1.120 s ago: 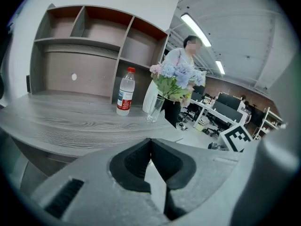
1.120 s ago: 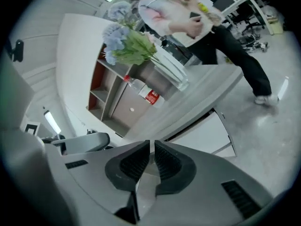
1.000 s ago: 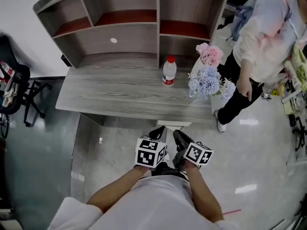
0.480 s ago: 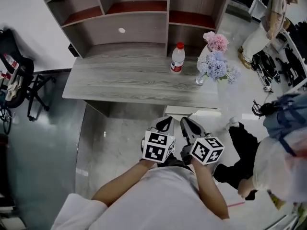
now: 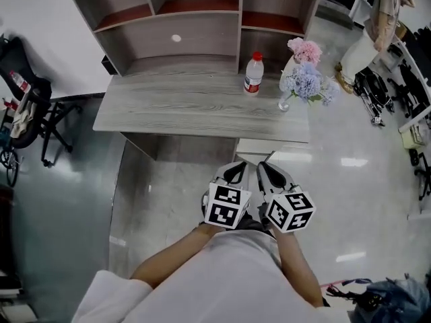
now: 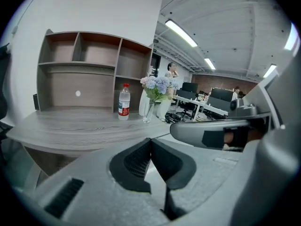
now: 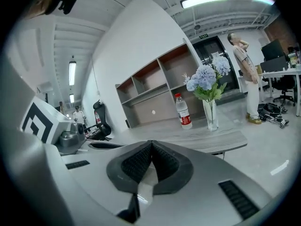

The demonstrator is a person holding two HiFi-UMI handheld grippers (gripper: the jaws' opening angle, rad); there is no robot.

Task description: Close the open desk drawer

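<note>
- Position: the pale, shallow desk drawer (image 5: 269,148) juts out from under the front edge of the grey wood-grain desk top (image 5: 182,106). It lies directly ahead of both grippers and just beyond their tips. From the head view I cannot tell whether either tip touches its front.
- Axis: the drawer's long side runs crosswise to the way the jaws point, parallel with the desk edge, so a straight push forward looks like the move that would send it home.
- Nearer hand: the right gripper (image 5: 267,171) sits squarely before the drawer front, while the left gripper (image 5: 235,172) lines up with the drawer's left end — the right looks better placed to push.
- Grip: both grippers are clenched on nothing, pads pressed together with no object between them.
- Surface: on the desk top, farther ahead of the right gripper, stands a clear plastic bottle (image 5: 253,74) with a red cap and red label. Just to its right is a bunch of pink and blue flowers (image 5: 306,79) in a slim glass vase (image 7: 210,116). Both sit above the drawer, and I judge them clear of a push.
- Backing: a grey-and-brown open shelf unit (image 5: 195,19) rises at the desk's far side.
- Room: a glossy pale floor (image 5: 161,194) lies below the grippers. A black office chair (image 5: 27,106) stands well off to the left gripper's left. A person (image 5: 387,12) stands far ahead and to the right gripper's right — well apart from the desk.
</note>
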